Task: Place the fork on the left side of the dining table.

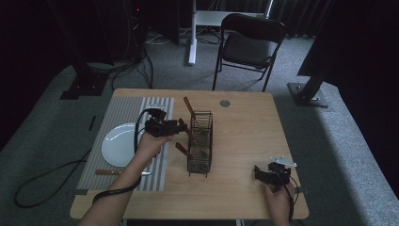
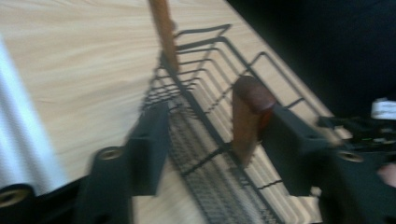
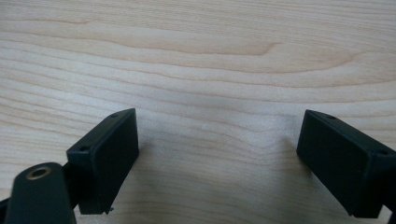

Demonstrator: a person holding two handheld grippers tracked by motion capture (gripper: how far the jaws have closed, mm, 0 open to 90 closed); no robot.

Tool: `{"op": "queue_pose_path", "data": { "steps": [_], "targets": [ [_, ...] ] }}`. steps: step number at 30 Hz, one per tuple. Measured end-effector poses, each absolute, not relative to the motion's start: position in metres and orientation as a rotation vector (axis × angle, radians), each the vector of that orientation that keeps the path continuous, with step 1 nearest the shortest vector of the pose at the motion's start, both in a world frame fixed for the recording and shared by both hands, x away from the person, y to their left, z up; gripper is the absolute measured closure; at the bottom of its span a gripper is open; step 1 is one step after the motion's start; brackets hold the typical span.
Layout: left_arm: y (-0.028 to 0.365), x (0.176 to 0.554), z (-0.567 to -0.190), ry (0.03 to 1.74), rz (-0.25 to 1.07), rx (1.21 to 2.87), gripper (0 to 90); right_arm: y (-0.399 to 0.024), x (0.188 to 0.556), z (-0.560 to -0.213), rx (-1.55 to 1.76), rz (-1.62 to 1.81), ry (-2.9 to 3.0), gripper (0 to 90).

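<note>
the table (image 1: pixel 244 141) is pale wood with a clear grain, smooth and matt under the right gripper (image 3: pixel 217 163), whose jaws are matt black plastic with small screw holes. the left gripper (image 2: pixel 212 140) has the same dull black plastic jaws and brass-coloured screw heads. the wire basket (image 1: pixel 200 141) near the table's middle is thin dark metal mesh, not shiny. the handles (image 2: pixel 247 119) standing in it look like reddish-brown wood with a slight sheen. near the table's left edge, the placemat (image 1: pixel 120 115) looks like woven cloth, grey with pale stripes, and the plate (image 1: pixel 117 143) on it is smooth glossy white. the floor (image 1: pixel 339 136) is rough grey carpet.
</note>
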State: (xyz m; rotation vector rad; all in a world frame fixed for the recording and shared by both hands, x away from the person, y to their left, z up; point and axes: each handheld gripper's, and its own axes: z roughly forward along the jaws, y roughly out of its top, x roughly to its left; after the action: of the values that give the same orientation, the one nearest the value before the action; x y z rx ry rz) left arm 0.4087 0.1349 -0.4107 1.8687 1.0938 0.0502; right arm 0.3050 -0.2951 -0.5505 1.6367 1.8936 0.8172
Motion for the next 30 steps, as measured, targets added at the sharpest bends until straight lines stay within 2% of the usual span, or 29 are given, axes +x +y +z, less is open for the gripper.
{"op": "queue_pose_path", "data": {
  "steps": [13, 16, 19, 30],
  "targets": [
    [0.133, 0.403, -0.424, 1.046, -0.075, 1.779, 75.0, -0.295, 0.305, -0.550, 1.638, 0.818, 1.892, 12.6],
    [0.134, 0.401, -0.426, 1.043, -0.089, 1.761, 75.7, -0.295, 0.305, -0.550, 1.638, 0.818, 1.892, 12.6],
    [0.135, 0.396, -0.426, 1.033, -0.072, 1.748, 80.2, -0.295, 0.305, -0.550, 1.638, 0.818, 1.892, 12.6],
    [0.138, 0.393, -0.422, 1.015, -0.037, 1.718, 80.7, -0.295, 0.305, -0.550, 1.638, 0.818, 1.892, 12.6]
  ]
}}
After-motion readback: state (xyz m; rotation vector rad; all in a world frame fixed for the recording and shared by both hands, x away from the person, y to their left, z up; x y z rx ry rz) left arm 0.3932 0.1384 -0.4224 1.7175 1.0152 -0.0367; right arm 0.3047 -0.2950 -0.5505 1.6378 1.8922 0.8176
